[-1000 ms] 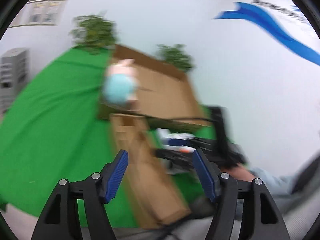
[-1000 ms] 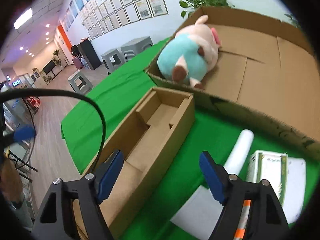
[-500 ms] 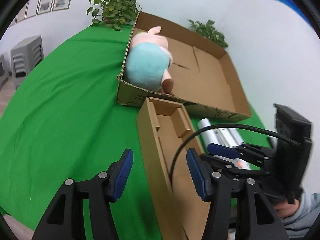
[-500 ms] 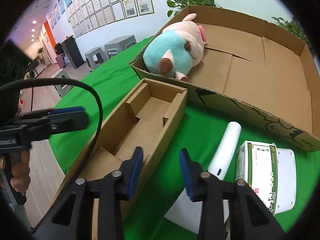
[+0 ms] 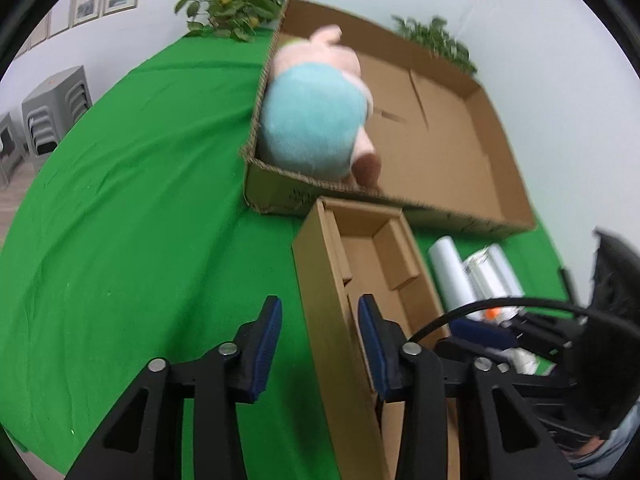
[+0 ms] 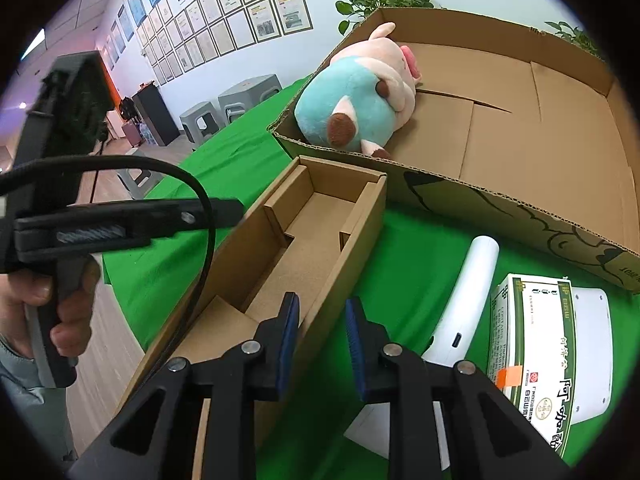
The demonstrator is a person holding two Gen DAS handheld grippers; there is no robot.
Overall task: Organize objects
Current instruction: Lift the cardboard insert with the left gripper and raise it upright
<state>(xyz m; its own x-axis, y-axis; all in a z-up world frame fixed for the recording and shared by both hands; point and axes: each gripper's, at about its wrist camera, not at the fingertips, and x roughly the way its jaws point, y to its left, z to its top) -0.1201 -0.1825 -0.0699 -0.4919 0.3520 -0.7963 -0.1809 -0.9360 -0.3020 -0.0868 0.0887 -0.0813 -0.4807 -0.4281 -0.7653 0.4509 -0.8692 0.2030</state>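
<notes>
A long narrow cardboard box (image 5: pixel 372 264) (image 6: pixel 304 232) lies open-topped on the green cloth, in front of a large flat cardboard box (image 5: pixel 448 152) (image 6: pixel 520 120). A pink-and-teal plush pig (image 5: pixel 316 120) (image 6: pixel 360 96) lies in the large box's left corner. My left gripper (image 5: pixel 320 340) straddles the narrow box's left wall. Its jaws are closing, with a gap still showing beside the wall. My right gripper (image 6: pixel 322 328) straddles the right wall. Its jaws are closing too, and green cloth shows between the wall and the outer pad.
To the right of the narrow box lie a white tube-shaped device (image 6: pixel 468 292) (image 5: pixel 448 276) and a green-and-white carton (image 6: pixel 532 356) on a white box (image 6: pixel 592 344). Potted plants (image 5: pixel 232 0) stand behind the large box. A hand (image 6: pixel 60 300) holds the left gripper.
The left gripper came down and forward to the narrow box, and its jaws narrowed around the left wall. The right gripper stayed put while its jaws narrowed sharply around the right wall.
</notes>
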